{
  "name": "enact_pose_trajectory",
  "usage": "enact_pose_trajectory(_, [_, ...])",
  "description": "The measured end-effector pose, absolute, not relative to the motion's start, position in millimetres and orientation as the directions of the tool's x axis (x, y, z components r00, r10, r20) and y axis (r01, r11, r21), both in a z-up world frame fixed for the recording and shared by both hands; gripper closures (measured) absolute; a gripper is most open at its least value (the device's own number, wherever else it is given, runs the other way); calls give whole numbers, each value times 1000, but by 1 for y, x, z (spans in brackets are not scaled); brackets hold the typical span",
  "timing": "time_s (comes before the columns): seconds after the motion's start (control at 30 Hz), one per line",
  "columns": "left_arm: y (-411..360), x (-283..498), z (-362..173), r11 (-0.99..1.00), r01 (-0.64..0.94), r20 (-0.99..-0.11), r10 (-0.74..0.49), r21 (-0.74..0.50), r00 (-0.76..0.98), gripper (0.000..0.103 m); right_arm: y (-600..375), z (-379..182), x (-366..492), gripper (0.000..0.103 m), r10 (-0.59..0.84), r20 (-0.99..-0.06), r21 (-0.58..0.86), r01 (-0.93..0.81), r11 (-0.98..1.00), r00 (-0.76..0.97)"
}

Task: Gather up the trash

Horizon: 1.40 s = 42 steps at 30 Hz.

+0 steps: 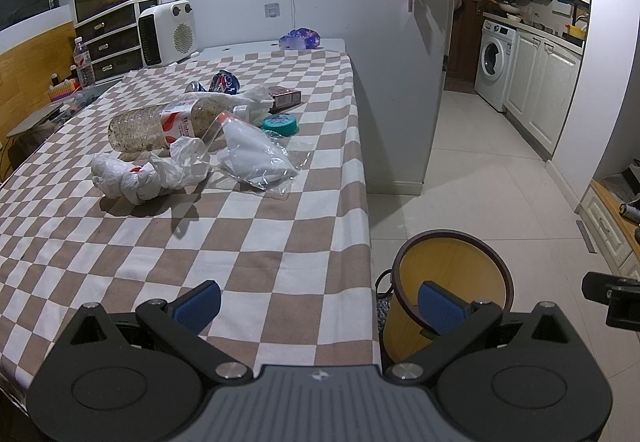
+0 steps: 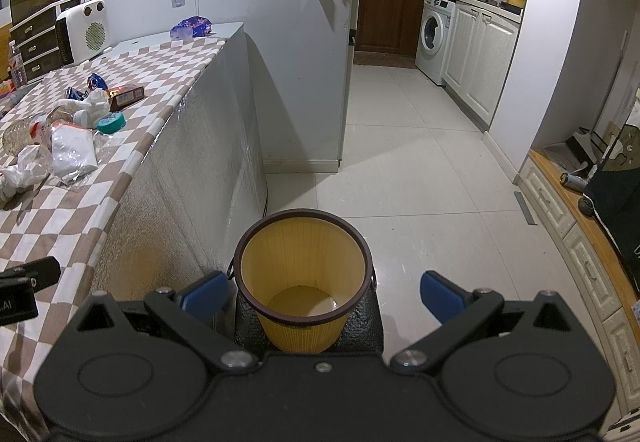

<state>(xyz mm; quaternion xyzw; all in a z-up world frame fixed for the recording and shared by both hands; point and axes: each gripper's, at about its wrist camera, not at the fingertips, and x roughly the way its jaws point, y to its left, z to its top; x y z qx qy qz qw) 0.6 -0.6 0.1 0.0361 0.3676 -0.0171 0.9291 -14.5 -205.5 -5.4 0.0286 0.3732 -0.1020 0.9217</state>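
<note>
I have the table [image 1: 280,282] filling the left wrist view, its checked cloth hanging over the edge that runs from 5 o'clock up to 1 o'clock. Right of that edge the floor [image 2: 420,182] is bare tile, plenty of room to swing an arm. The bin [image 2: 302,282] stands on the floor close against the table side, dead ahead of my right gripper [image 2: 322,296] at 6 o'clock; it looks empty apart from a pale patch at the bottom.

The trash lies in one cluster at about 11 o'clock from my left gripper [image 1: 320,308], well apart from it. Largest is the plastic bottle [image 1: 168,126] on its side: light, stiff enough, but round and slick, so I'd judge the neck or waist the safest grip. Just in front, touching it, a clear bag with white stuffing [image 1: 256,154]: soft and slippery, best pinched at a bunched fold. The crumpled white bag [image 1: 136,174] at 10 o'clock is featherlight and will squash; grab deep. Behind sit a small box [image 1: 286,97], a teal lid [image 1: 281,123] and a crushed can [image 1: 225,83], all rigid and light.

Both grippers have their fingers spread wide, holding nothing. The cluster sits well in from the edges, so nothing should roll off.
</note>
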Motion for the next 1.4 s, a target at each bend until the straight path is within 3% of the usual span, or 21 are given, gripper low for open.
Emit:
enact_pose_trajectory(0.4, [-5,4,4,996,68,-677,-7,64,736,0,-207,-4,-16,0,-168,-694,-24,210,977,700])
enact_pose_trajectory(0.7, [4,0,12,995,61,-609,-4,73,793,0,-214,0,-25,0,-174,-648,-2,227,974,742])
enact_pose_trajectory(1.07, [67,27,28,991,-120,-516,135,62,846,0,-194,19,-5,0,-125,-535,19,159,987,836])
enact_pose_trajectory(1.4, [129,64,29,955,-294,-494,279,49,823,0,-165,24,25,0,27,-433,133,34,991,901])
